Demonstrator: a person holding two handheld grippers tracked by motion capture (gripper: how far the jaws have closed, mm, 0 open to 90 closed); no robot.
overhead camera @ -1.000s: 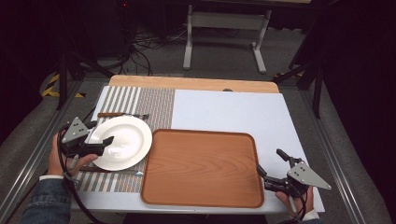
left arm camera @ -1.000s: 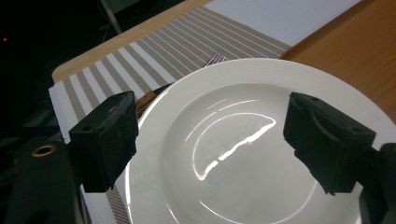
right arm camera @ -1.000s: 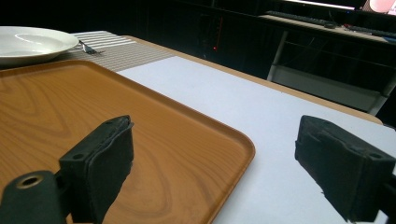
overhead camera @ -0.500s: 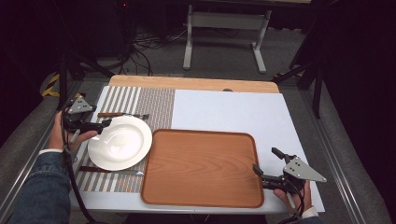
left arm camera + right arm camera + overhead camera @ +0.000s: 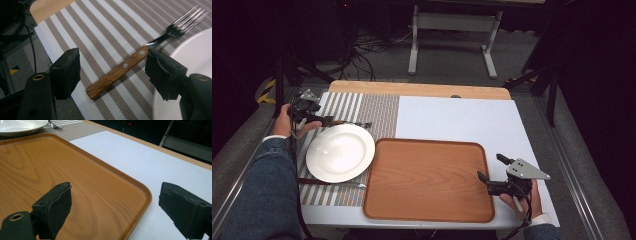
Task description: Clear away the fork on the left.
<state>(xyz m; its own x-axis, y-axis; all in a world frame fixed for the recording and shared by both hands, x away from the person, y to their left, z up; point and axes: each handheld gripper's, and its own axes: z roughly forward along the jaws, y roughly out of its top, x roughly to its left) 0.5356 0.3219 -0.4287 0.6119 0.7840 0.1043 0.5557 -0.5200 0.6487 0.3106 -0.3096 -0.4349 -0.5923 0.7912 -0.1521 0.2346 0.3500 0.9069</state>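
The room around is dark: grey floor, a tangle of black cables at the upper left of the high view, and the pale metal legs of a stand (image 5: pixel 452 37) at top centre. In the middle sits the tabletop (image 5: pixel 417 90), a light wooden board showing as a strip along its far edge, the rest covered by a plain white sheet (image 5: pixel 462 117) on the right and a brown-and-white striped woven placemat (image 5: pixel 372 107) on the left.

A large rectangular wooden tray with rounded corners (image 5: pixel 427 180) lies at lower centre, bare. Just left of it, on the placemat, rests a round white plate (image 5: pixel 340 152), its rim close to the tray's edge. A dark-handled knife (image 5: pixel 329 183) peeks out below the plate.

Above the plate lies a fork with a riveted wooden handle (image 5: pixel 120 71), tines pointing right. The left hand-held gripper (image 5: pixel 113 72) is spread wide, one jaw on either side of that handle, not pinching it. At the lower right, the right hand-held gripper (image 5: pixel 115 207) is also spread apart, gripping nothing, straddling the tray's right rim.
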